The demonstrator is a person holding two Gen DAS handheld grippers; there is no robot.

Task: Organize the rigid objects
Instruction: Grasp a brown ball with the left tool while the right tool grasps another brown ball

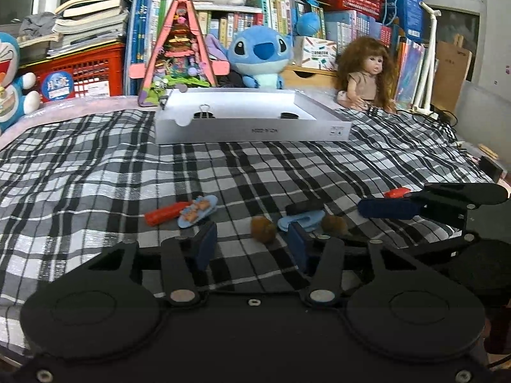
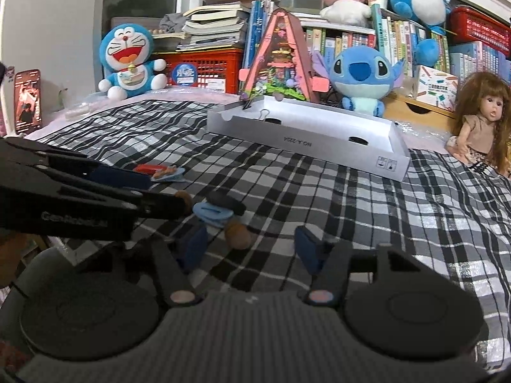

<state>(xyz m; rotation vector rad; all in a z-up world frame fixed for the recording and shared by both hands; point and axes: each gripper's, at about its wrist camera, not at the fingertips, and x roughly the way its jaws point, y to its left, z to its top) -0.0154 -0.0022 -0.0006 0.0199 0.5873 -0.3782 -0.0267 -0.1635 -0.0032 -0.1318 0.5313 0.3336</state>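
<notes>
While both grippers hover low over the black-and-white checked bedspread (image 1: 95, 159), one brown round nut-like ball (image 1: 263, 229) sits just ahead of the left gripper (image 1: 252, 245), between its spread, empty fingers; another like it (image 2: 237, 236) lies ahead-left of the right gripper (image 2: 250, 249), whose fingers are likewise apart.

White box (image 2: 306, 137) side: "NO.A-222A", printed upside down. Left hand-held gripper (image 2: 166, 191) arm: "Gen Robot.AI", partly blurred. Book spines unreadable.
</notes>
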